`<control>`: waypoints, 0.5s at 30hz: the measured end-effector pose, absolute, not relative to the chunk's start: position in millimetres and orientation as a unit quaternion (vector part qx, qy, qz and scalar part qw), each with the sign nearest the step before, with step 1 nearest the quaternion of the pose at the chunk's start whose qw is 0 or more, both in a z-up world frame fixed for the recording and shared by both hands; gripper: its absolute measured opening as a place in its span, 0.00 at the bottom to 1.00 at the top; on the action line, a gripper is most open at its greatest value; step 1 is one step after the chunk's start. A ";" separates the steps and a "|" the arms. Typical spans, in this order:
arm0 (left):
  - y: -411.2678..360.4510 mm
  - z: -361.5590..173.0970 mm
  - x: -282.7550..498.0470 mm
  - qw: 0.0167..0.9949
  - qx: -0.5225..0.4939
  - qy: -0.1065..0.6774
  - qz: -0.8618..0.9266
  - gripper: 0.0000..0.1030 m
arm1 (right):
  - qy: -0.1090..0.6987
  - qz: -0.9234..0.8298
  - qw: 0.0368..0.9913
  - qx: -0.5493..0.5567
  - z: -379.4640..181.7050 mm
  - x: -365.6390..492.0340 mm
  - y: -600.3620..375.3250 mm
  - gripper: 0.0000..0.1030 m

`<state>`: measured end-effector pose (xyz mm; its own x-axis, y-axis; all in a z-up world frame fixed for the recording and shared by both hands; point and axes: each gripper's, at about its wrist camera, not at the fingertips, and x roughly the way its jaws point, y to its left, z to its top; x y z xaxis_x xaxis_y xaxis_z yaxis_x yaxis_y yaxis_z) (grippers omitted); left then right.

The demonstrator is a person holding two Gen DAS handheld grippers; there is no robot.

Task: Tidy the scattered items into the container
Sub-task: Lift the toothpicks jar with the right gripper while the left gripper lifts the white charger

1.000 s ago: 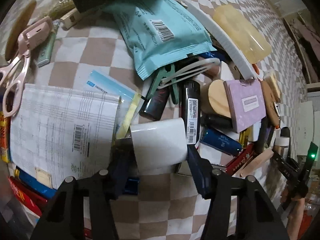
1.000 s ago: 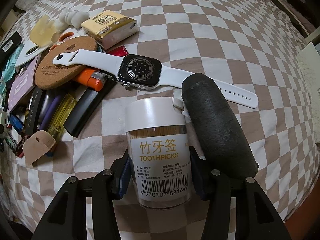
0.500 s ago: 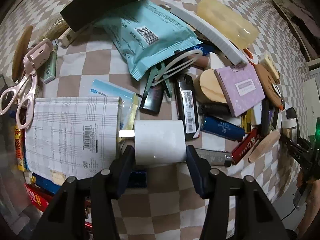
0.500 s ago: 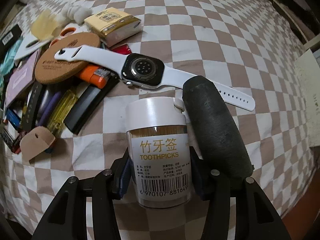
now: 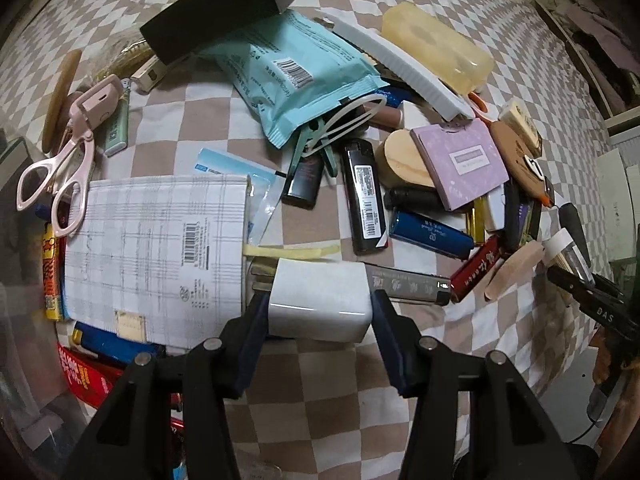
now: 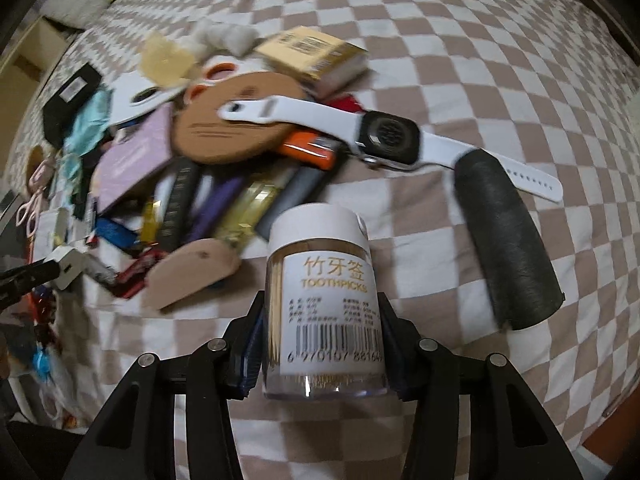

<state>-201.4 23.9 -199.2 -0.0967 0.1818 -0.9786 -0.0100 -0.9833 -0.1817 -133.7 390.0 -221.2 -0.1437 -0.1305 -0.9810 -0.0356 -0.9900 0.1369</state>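
My left gripper [image 5: 318,312] is shut on a white charger block [image 5: 320,300] with metal prongs to its left, held above the checked cloth. My right gripper [image 6: 322,336] is shut on a clear toothpick jar [image 6: 322,304] with a white lid, lifted off the cloth. A heap of scattered items lies ahead in both views: a teal pouch [image 5: 304,76], black lighter [image 5: 364,196], blue lighter [image 5: 430,234], purple card box [image 5: 460,162], white smartwatch [image 6: 388,140], cork coaster [image 6: 228,128]. The left gripper with the charger also shows in the right wrist view [image 6: 66,266].
A plaid-printed packet [image 5: 156,248] and pink scissors [image 5: 68,160] lie at the left. A black box [image 5: 220,8] and a yellow case [image 5: 436,48] lie at the far side. A black cylinder [image 6: 504,240] lies right of the jar. A clear container rim [image 5: 24,380] shows at the lower left.
Both grippers have lifted and pulled back with their items. The right view has swung, so the heap now sits more to the left and is blurred.
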 end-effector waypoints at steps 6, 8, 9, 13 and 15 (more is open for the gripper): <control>8.2 -192.6 -188.0 0.068 -0.664 -0.066 0.742 0.49 | -0.076 -0.761 0.049 0.642 -206.9 -116.4 345.5 0.49; 10.1 -192.6 -189.0 0.069 -0.662 -0.067 0.743 0.49 | -0.079 -0.765 0.051 0.637 -203.2 -127.3 315.8 0.49; 8.2 -190.2 -187.1 0.070 -0.661 -0.069 0.744 0.49 | -0.082 -0.766 0.053 0.635 -199.5 -131.9 305.8 0.49; 2.7 -180.7 -183.5 0.073 -0.654 -0.075 0.750 0.49 | -0.117 -0.772 0.060 0.622 -184.9 -135.5 304.6 0.49; -0.6 -173.8 -181.4 0.073 -0.648 -0.077 0.754 0.49 | -0.136 -0.776 0.067 0.612 -178.0 -141.7 297.5 0.49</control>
<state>-181.4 -0.6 -173.8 -0.1496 0.2103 -0.9661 -0.0107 -0.9774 -0.2111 -141.7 297.5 -178.0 -0.2408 -0.2704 -0.9321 -0.0627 -0.9541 0.2930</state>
